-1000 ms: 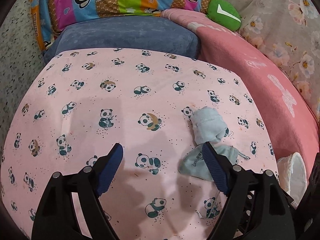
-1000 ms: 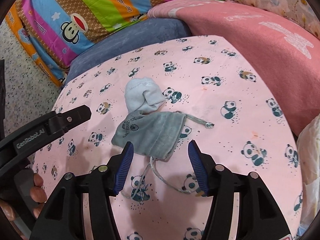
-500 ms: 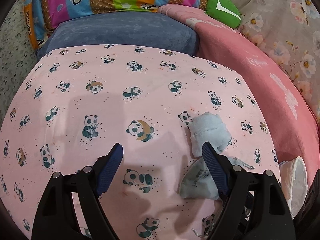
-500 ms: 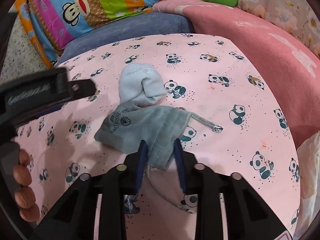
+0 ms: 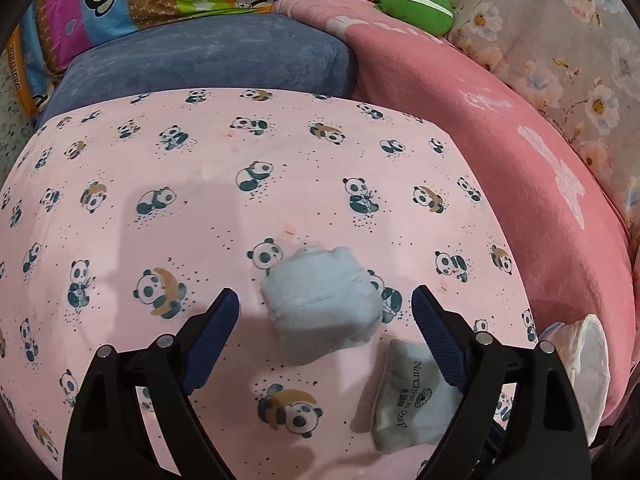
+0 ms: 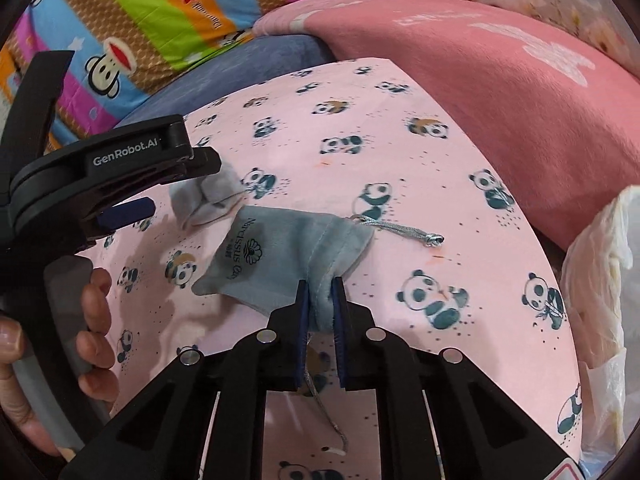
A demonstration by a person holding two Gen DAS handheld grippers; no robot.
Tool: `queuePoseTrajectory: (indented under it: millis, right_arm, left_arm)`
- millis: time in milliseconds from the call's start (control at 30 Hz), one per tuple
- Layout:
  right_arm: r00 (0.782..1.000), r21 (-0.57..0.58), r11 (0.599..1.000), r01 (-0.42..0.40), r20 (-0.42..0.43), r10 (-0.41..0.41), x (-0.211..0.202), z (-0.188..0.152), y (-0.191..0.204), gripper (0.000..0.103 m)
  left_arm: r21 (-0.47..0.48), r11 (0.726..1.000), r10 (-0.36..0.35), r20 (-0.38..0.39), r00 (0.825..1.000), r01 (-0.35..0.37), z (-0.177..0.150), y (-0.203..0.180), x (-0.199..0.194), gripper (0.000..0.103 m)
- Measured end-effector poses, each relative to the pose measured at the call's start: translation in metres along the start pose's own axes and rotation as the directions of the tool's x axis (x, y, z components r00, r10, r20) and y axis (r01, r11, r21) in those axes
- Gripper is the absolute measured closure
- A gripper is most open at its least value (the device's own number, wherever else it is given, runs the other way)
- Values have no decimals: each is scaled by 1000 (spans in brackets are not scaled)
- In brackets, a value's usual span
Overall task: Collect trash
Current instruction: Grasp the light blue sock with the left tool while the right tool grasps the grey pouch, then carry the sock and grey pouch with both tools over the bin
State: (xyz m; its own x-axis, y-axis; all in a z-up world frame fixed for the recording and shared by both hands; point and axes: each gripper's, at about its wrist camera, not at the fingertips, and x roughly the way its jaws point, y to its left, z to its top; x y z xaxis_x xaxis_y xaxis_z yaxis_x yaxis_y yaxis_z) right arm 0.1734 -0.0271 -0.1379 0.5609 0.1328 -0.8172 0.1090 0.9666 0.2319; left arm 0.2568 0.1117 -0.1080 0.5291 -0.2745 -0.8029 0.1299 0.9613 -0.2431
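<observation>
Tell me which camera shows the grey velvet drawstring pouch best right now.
The right wrist view. There the grey velvet drawstring pouch lies whole on the panda-print sheet, logo and silver cord visible, its edge pinched by the right tongs. The left wrist view shows only part of it, cut off by one tong finger.

Right hand-held gripper [image 6: 319,294] pinches the grey drawstring pouch [image 6: 280,252] — on panda sheet [image 6: 400,184].

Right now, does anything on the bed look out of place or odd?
Two things. A rolled pale-blue sock lies loose on the panda sheet between the open left gripper fingers. The right gripper pinches a grey drawstring pouch, its cord trailing.
</observation>
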Motion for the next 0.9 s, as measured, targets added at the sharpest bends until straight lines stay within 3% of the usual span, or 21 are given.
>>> queuePoseTrajectory:
  millis: [133, 267, 400, 533, 900]
  right_arm:
    - [1000, 26, 1000, -17, 1, 17, 3, 5, -15, 91]
    - [1000, 29, 999, -26, 3, 26, 4, 5, -20, 91]
    - [1000, 28, 999, -29, 0, 29, 0, 2, -20, 91]
    - [999, 29, 999, -39, -1, 39, -7, -3, -18, 91]
    - [995, 46, 997, -61, 85, 57, -57, -11, -19, 91]
  left_arm:
    - [2, 1000, 5, 0, 1000, -5, 0, -3, 5, 20]
    - [18, 1000, -10, -9, 1000, 10, -4, -4, 5, 47]
    - [12, 1000, -22, -13, 1000, 22, -7, -1, 2, 62]
    - [15, 1000, -19, -10, 1000, 20, -10, -4, -9, 67]
    - [54, 998, -34, 28, 999, 32, -27, -28, -52, 67]
